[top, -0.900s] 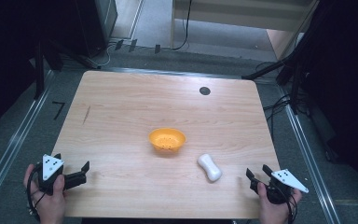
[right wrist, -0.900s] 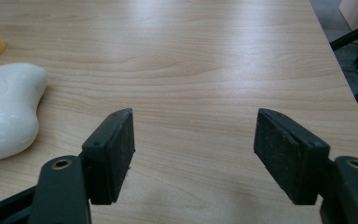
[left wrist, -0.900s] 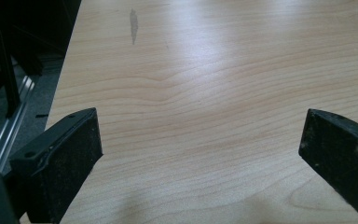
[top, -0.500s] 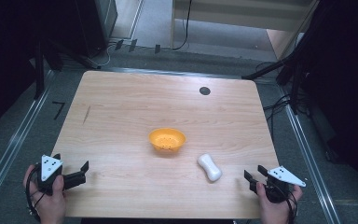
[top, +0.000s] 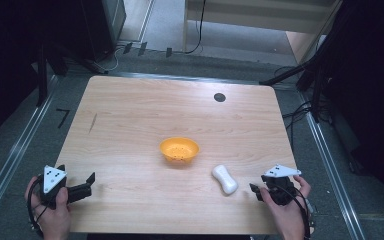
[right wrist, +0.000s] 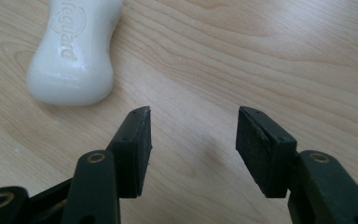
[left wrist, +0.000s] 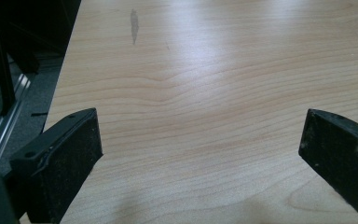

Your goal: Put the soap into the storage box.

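High view: the soap bar [top: 225, 179] lies flat on the wooden surface [top: 145, 110], toward my near right edge. An orange bowl [top: 179, 149] sits up and left of it, near but not touching, and looks empty. My right claw [top: 256, 191] is at the near right, just beside the soap, pointing at it, no contact. My left claw [top: 87, 184] is parked at the near left corner, well apart from both soap and bowl. There's a small dark disc [top: 219, 97] at the far side, not relevant.

Left claw view: jaws are spread wide with bare wood between them, nothing held. A dark smudge [left wrist: 134, 25] marks the surface farther out.

Right claw view: the soap [right wrist: 74, 51] is ahead and left of my jaws, off the centre line. Jaws stand with a modest gap between them, far narrower than the left pair, and nothing between them, only wood. The gap looks narrower than the bar's width, though that's hard to judge from this angle.

Status, my read: the job looks like getting the soap into the bowl, and nothing is done yet. The soap isn't gripped or lifted. Left to do: open the right claw wider, line it up over the bar, pinch, carry, drop in the bowl.
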A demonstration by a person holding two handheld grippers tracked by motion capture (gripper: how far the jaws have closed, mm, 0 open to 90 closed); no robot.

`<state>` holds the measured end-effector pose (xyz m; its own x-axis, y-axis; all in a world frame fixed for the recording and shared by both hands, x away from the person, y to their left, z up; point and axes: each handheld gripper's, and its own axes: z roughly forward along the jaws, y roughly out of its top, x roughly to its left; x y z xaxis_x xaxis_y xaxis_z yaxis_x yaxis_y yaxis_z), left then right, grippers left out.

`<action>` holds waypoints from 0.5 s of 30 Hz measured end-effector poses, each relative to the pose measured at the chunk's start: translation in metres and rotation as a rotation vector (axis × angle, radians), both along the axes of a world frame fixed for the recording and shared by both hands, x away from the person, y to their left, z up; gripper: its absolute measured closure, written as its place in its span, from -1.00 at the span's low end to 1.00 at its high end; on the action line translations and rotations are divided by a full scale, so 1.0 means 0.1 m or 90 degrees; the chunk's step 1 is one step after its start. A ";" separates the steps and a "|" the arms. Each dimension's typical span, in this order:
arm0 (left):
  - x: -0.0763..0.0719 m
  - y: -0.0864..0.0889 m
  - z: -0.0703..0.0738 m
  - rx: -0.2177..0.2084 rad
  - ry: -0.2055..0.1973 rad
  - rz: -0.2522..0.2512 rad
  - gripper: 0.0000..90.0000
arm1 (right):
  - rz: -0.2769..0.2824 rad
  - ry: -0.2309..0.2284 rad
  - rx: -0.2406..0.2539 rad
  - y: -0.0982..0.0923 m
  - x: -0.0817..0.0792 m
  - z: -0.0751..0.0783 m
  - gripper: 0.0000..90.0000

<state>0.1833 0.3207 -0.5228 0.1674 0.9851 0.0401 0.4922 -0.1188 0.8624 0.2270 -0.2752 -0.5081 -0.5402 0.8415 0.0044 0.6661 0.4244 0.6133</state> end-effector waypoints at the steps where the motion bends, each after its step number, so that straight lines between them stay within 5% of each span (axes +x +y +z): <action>1: 0.00 0.00 0.00 0.000 0.000 0.000 -1.00 | 0.005 0.008 -0.005 0.02 0.03 0.02 0.05; 15: 0.01 0.00 0.00 -0.002 0.005 -0.003 -1.00 | 0.036 0.089 -0.031 0.30 0.22 0.20 -0.02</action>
<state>0.1838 0.3211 -0.5227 0.1722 0.9844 0.0360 0.4983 -0.1186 0.8588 0.2489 -0.2454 -0.4881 -0.5831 0.8113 0.0432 0.7184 0.4900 0.4938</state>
